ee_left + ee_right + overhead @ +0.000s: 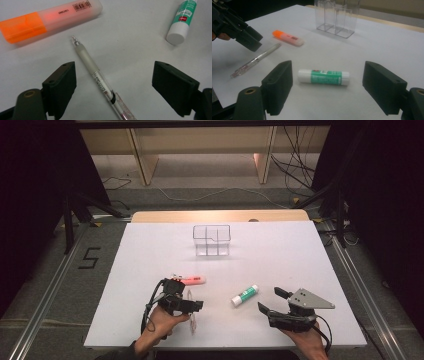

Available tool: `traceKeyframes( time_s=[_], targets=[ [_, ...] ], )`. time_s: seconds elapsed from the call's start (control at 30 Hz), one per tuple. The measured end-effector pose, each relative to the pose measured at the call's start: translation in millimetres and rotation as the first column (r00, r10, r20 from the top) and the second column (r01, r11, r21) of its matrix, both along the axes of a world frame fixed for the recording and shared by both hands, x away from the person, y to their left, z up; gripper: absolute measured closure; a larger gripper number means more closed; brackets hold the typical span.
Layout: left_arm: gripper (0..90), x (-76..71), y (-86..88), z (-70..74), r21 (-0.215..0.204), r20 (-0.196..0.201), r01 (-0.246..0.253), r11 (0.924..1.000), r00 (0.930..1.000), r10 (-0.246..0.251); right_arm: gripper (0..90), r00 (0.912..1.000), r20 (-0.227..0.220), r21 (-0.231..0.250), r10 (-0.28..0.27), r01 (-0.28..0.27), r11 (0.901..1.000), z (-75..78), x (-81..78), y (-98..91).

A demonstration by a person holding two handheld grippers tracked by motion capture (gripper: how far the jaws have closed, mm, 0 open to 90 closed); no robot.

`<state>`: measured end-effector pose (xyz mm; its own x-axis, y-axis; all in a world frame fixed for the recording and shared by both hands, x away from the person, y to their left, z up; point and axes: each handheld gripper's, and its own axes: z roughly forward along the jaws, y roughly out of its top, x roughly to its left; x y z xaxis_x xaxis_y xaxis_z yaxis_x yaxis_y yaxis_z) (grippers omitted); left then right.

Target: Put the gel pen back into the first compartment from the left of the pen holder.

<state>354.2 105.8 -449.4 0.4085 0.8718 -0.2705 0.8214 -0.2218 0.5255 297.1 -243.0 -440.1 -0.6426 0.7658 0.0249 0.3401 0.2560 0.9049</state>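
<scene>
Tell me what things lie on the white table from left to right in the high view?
Left gripper over the clear pen → orange highlighter → clear plastic box → glue stick → right gripper.

Clear pen [98, 79] flat on white table [130, 42].
Frosted grip, tip toward orange highlighter [47, 18]; white-green glue stick [323, 77] lies apart.

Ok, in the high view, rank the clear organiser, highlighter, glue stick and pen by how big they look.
1. Clear organiser, plainly largest.
2. Highlighter and glue stick: too alike to rank.
The pen is thinnest, but the left gripper covers part of it, so its length is unsure.
</scene>
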Motion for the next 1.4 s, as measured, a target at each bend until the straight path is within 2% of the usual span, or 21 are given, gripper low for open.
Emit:
traceKeyframes(
  time_s=[0.1, 0.17, 0.4, 0.93, 1.0, 1.4],
  targets=[
    [22.5, -1.0, 0.8, -0.5, -0.003, -0.006, 0.012, 0.9999, 0.9999, -0.012, 25.1, 1.0000, -0.002, 0.001, -0.004, 0.004, 1.0000, 0.0, -0.5, -0.3],
    [24.1, -1.9, 0.8, -0.9, -0.022, -0.010, 0.007, 0.9997, 0.9999, -0.007, 25.1, 1.0000, -0.001, -0.001, -0.004, 0.004, 1.0000, 0.1, -0.9, -0.4],
    [28.8, -4.3, 1.6, -4.2, -0.022, -0.023, -0.008, 0.9997, 0.9997, 0.008, 25.1, 1.0000, -0.003, -0.009, 0.001, -0.001, 1.0000, -0.2, -1.2, 2.6],
    [41.8, -2.2, -2.3, -16.4, 0.043, -0.037, -0.032, 0.9986, 0.9987, 0.034, 25.1, 1.0000, -0.002, -0.009, 0.001, -0.001, 1.0000, -0.7, -1.4, 4.6],
    [44.3, -2.3, -2.8, -16.8, 0.055, -0.026, -0.039, 0.9977, 0.9988, 0.041, 25.1, 1.0000, -0.003, -0.013, -0.001, 0.001, 0.9999, -0.3, -1.9, 4.7],
    [50.0, 1.5, -6.5, -22.1, 0.101, -0.023, -0.045, 0.9939, 0.9986, 0.048, 25.1, 1.0000, -0.001, -0.019, 0.002, -0.002, 0.9998, -0.5, -2.1, 5.3]
  ],
)
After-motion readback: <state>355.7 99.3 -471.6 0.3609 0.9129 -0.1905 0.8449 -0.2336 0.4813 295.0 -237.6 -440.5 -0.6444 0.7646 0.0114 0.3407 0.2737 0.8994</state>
